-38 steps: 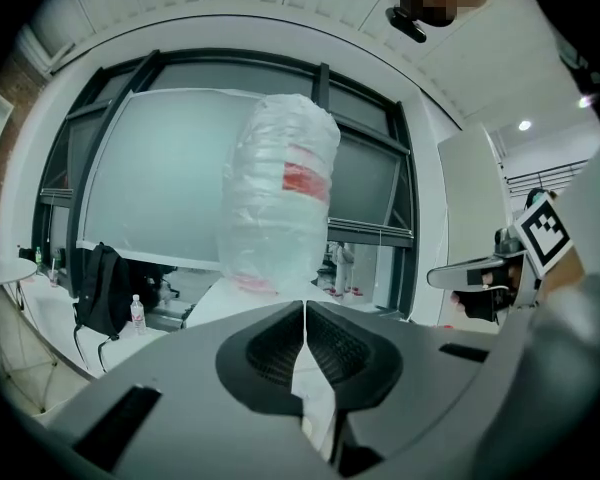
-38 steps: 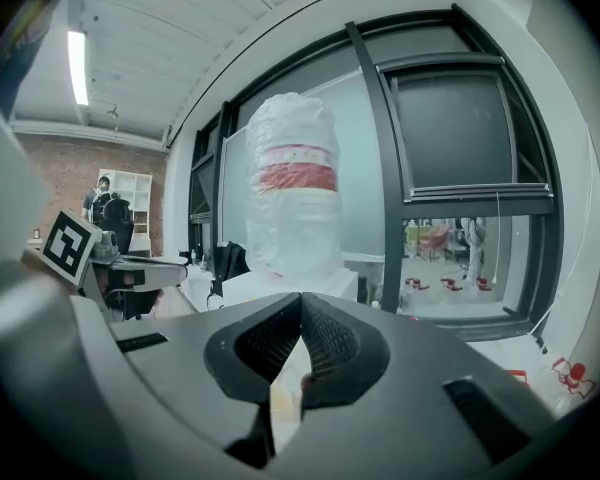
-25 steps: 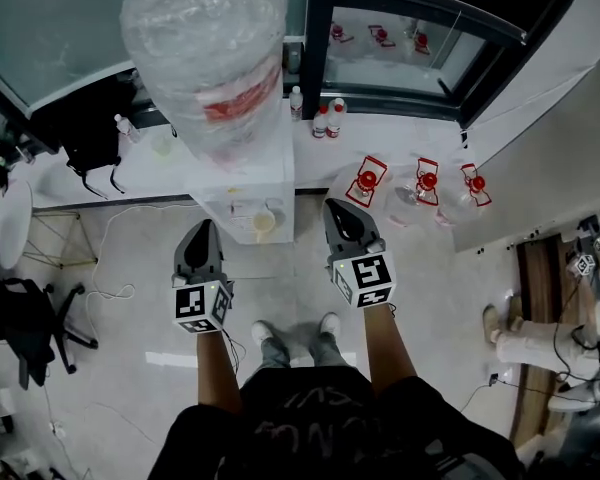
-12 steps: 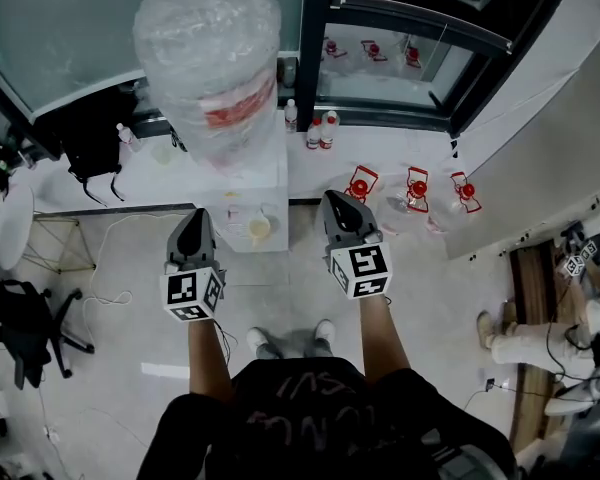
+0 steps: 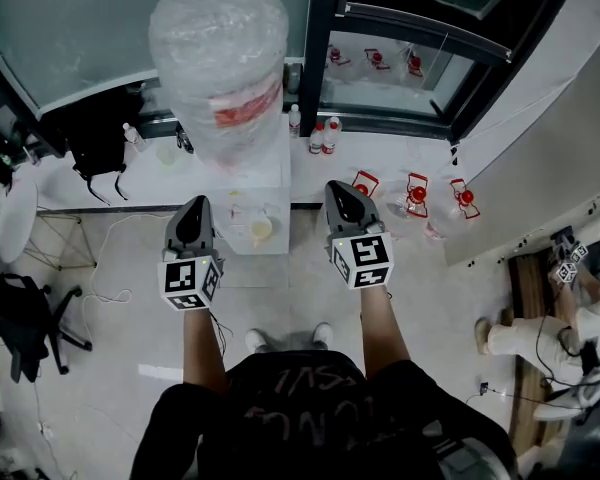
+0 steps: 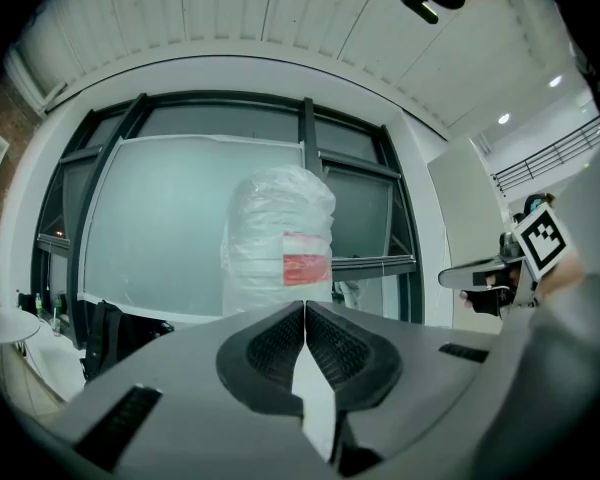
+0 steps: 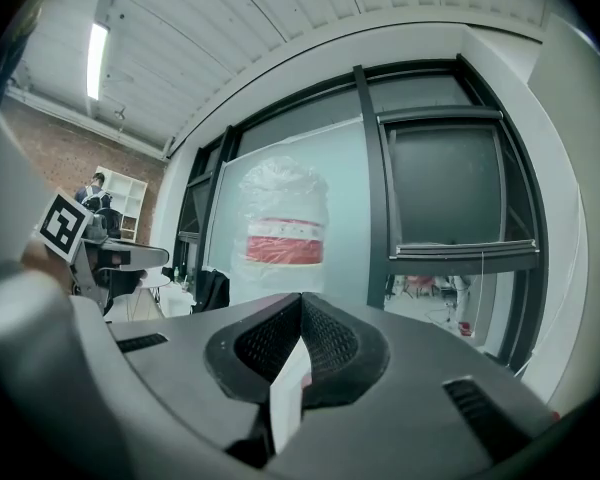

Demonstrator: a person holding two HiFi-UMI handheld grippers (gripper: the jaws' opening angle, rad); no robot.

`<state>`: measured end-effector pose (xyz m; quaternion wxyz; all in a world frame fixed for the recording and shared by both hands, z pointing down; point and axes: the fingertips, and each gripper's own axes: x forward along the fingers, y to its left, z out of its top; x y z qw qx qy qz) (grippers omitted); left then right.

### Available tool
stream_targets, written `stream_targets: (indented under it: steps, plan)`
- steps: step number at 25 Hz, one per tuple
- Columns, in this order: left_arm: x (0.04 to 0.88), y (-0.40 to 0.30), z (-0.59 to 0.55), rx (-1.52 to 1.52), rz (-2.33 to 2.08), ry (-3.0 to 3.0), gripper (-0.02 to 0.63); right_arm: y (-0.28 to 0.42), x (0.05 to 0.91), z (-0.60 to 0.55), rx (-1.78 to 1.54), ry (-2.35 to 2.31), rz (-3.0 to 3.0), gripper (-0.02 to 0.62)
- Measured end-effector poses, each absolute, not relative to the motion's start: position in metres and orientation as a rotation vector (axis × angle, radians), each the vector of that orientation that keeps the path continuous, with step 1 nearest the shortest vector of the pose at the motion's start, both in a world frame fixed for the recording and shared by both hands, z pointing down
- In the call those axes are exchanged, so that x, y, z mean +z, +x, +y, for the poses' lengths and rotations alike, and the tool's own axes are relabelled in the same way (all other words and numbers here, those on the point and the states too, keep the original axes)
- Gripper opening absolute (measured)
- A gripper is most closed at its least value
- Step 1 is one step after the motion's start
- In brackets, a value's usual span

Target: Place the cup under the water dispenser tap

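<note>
The water dispenser (image 5: 252,190) is white and carries a large plastic-wrapped bottle (image 5: 220,58) with a red label. A pale cup (image 5: 261,230) stands in its front recess, below the taps. My left gripper (image 5: 194,206) is held left of the cup and my right gripper (image 5: 339,190) to the right of it, both apart from the dispenser. Each is shut with nothing between its pads. In the left gripper view the jaws (image 6: 305,306) meet in front of the bottle (image 6: 280,243). The right gripper view shows its jaws (image 7: 301,299) shut below the bottle (image 7: 285,230).
Several red-capped water jugs (image 5: 412,196) stand on the floor to the right. Small bottles (image 5: 320,134) sit on the window ledge. A black bag (image 5: 92,140), a round white table (image 5: 12,220) and an office chair (image 5: 25,318) are at the left. A seated person (image 5: 540,333) is far right.
Both grippers have risen a little, still shut and side by side. The cup has stayed in the dispenser's recess.
</note>
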<state>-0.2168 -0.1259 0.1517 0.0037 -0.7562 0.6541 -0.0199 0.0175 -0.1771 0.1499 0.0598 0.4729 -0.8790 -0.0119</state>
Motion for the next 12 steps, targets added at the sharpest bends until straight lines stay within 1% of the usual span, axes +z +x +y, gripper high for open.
stream_targets:
  steps: [12]
  plan:
    - [0.1447,-0.2235,-0.1243,-0.031,2.056,-2.355,0.020,0.0153,0.1414,-0.1789,-0.061,1.447,-2.653,0.012]
